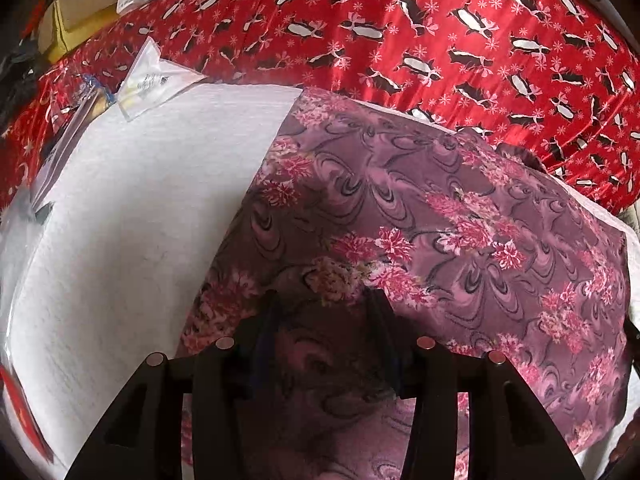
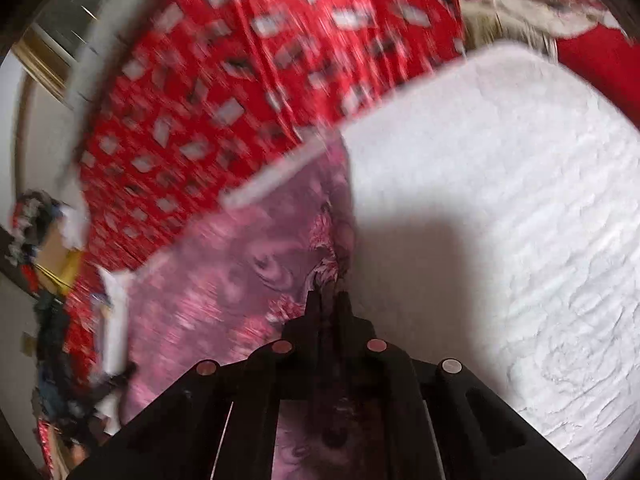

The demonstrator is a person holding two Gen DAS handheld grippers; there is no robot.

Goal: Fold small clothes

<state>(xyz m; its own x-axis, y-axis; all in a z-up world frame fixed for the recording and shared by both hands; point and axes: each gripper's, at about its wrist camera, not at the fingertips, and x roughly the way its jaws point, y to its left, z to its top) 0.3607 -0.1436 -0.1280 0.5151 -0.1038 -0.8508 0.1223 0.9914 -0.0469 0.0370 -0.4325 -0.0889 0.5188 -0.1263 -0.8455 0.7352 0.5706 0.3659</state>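
A mauve cloth with pink flower print (image 1: pixel 420 208) lies spread on a white textured mat (image 1: pixel 140 208). My left gripper (image 1: pixel 324 300) hovers over the cloth's near edge with its fingers apart and the cloth showing between them. In the right wrist view, which is blurred by motion, my right gripper (image 2: pixel 328 296) is shut on the edge of the same cloth (image 2: pixel 224 280), which hangs bunched from the fingertips over the white mat (image 2: pixel 500 208).
A red bedcover with black-and-white penguin print (image 1: pixel 440 40) lies beyond the mat. Clear plastic bags (image 1: pixel 156 76) and papers lie at the mat's far left corner. Cardboard and clutter (image 1: pixel 76 12) sit at the far left.
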